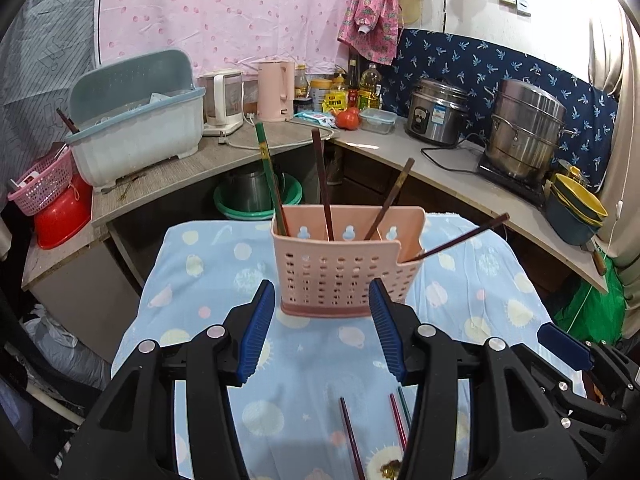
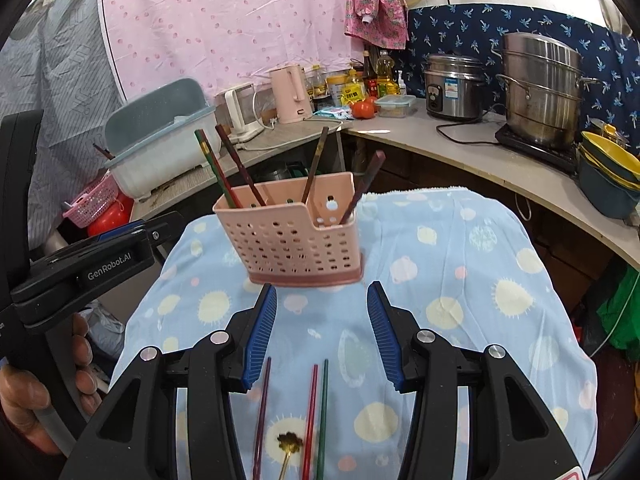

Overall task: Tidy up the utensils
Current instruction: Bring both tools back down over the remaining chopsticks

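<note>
Take the pink utensil holder [image 1: 346, 264] as your landmark; it stands upright on the tabletop's blue patterned cloth [image 1: 208, 272] with four chopsticks [image 1: 322, 184] leaning inside it. Far to its left on the counter behind sits a pink basket [image 1: 40, 188] over a red basin [image 1: 60, 216], then a grey-blue dish rack [image 1: 140, 136], a white kettle [image 1: 222, 100] and a pink kettle [image 1: 276, 90]. Straight behind the holder are bottles [image 1: 368, 86] and a tomato [image 1: 347, 118]; to its right, a rice cooker [image 1: 436, 112], a steel steamer pot [image 1: 524, 128] and stacked yellow and blue bowls [image 1: 576, 208].

Your left hand-held gripper [image 1: 322, 332] sits just in front of the holder, its jaws spread and pinching nothing. Your right hand-held gripper [image 2: 322, 336] is likewise spread and empty, in front of the holder too. Nearer you than the holder, three loose chopsticks [image 2: 310, 416] and a small gold spoon [image 2: 289, 446] lie on the cloth beneath the right gripper. Nothing stands between either gripper and them.
</note>
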{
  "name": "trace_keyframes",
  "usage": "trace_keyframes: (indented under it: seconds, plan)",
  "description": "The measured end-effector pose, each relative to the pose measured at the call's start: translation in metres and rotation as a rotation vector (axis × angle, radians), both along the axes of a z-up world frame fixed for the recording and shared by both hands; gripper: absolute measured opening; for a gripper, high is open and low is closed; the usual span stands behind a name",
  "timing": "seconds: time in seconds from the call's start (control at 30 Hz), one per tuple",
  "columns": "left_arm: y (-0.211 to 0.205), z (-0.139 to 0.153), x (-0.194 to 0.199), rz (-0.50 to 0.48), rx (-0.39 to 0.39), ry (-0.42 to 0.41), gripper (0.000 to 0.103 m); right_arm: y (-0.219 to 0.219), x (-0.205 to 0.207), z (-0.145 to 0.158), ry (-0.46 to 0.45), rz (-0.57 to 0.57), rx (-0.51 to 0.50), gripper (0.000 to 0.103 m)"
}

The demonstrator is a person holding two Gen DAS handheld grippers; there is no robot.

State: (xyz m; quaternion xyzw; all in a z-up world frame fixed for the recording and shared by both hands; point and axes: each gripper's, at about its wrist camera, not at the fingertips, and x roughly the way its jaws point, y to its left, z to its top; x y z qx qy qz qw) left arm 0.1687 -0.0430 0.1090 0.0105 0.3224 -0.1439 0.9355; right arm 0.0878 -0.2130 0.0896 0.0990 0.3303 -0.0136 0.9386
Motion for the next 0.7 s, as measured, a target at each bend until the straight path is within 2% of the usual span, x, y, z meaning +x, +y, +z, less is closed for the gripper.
trace_keyframes:
  seconds: [0.3,0.7]
  plan:
    - [0.004,-0.027,-0.033,-0.010,0.023,0.055,0.047,0.004,-0.036,-0.029,0.077,0.009,-0.013,0.046]
    - [0.007,-0.096,-0.078,-0.033,0.062,0.216,0.047,0.013,-0.083,-0.101,0.272,0.039,-0.034,0.046]
